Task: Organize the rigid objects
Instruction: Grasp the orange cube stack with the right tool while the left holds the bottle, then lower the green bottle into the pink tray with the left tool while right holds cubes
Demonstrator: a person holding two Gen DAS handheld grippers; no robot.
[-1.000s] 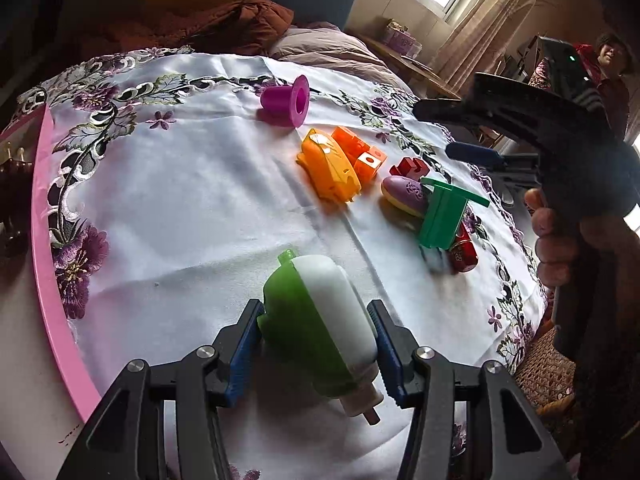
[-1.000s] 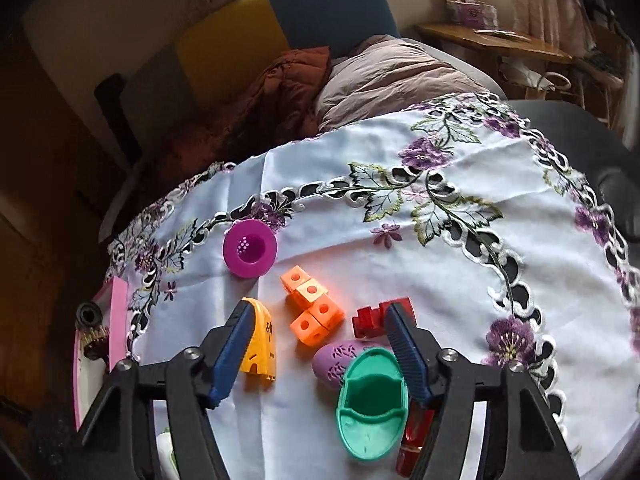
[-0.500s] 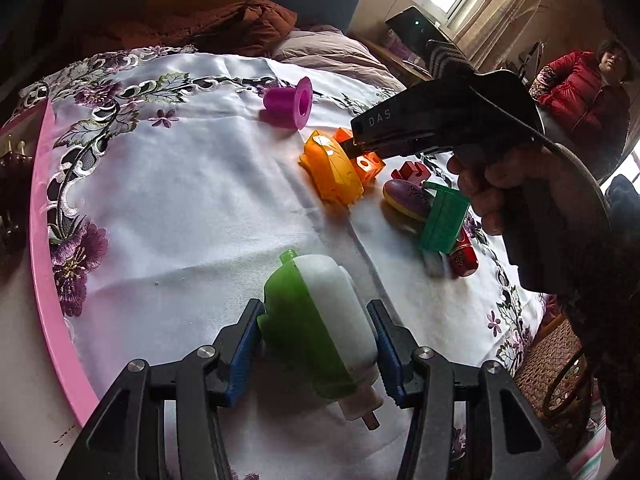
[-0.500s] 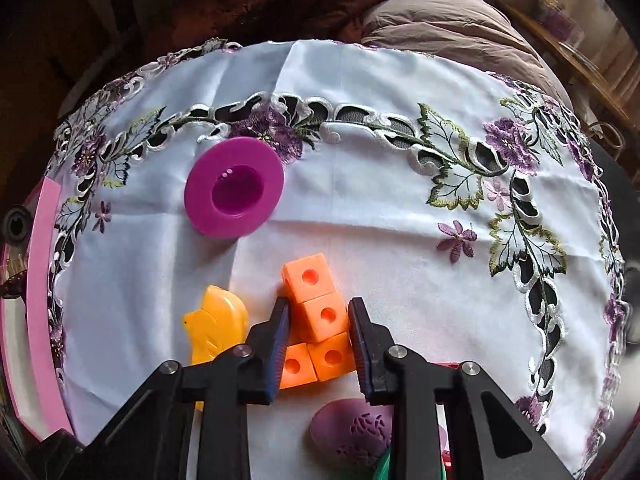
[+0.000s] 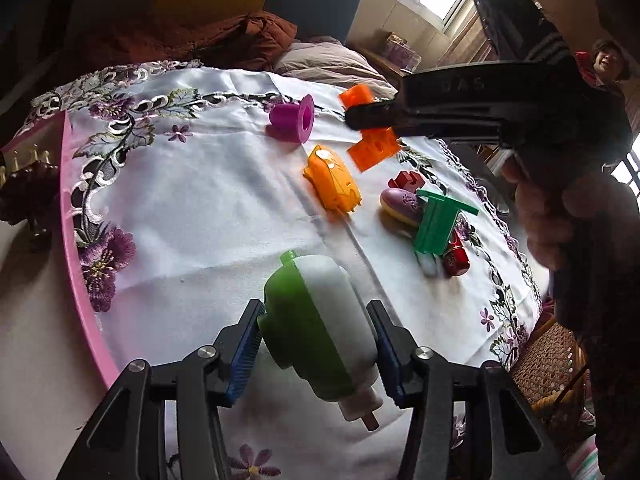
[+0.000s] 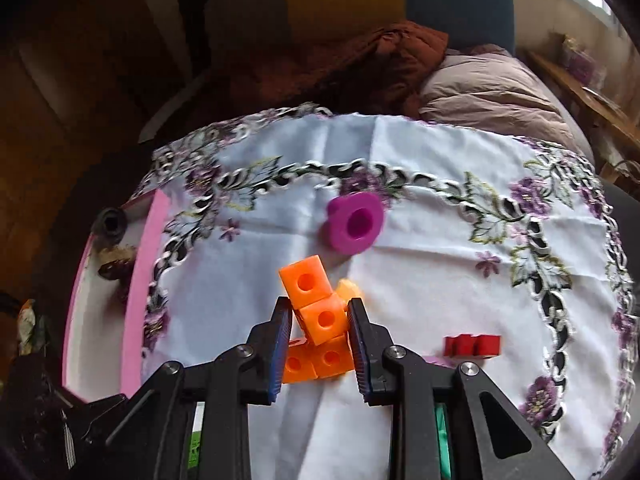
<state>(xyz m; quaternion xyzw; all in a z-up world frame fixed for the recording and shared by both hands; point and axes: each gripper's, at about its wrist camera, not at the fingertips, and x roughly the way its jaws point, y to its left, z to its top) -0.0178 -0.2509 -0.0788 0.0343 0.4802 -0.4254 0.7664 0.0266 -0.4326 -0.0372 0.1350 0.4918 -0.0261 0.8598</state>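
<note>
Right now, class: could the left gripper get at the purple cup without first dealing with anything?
Probably not: the left gripper is shut on the green and white toy, so its fingers are full. The cloth toward the purple cup looks bare.

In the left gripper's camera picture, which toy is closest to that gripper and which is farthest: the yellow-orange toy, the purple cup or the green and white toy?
1. Green and white toy: held between the left gripper fingers.
2. Yellow-orange toy: mid-table, further out.
3. Purple cup: farthest, lying on its side near the cloth's far edge.

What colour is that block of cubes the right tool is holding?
Orange cube block, each cube with a round hole; clearest in the right wrist view.
</note>
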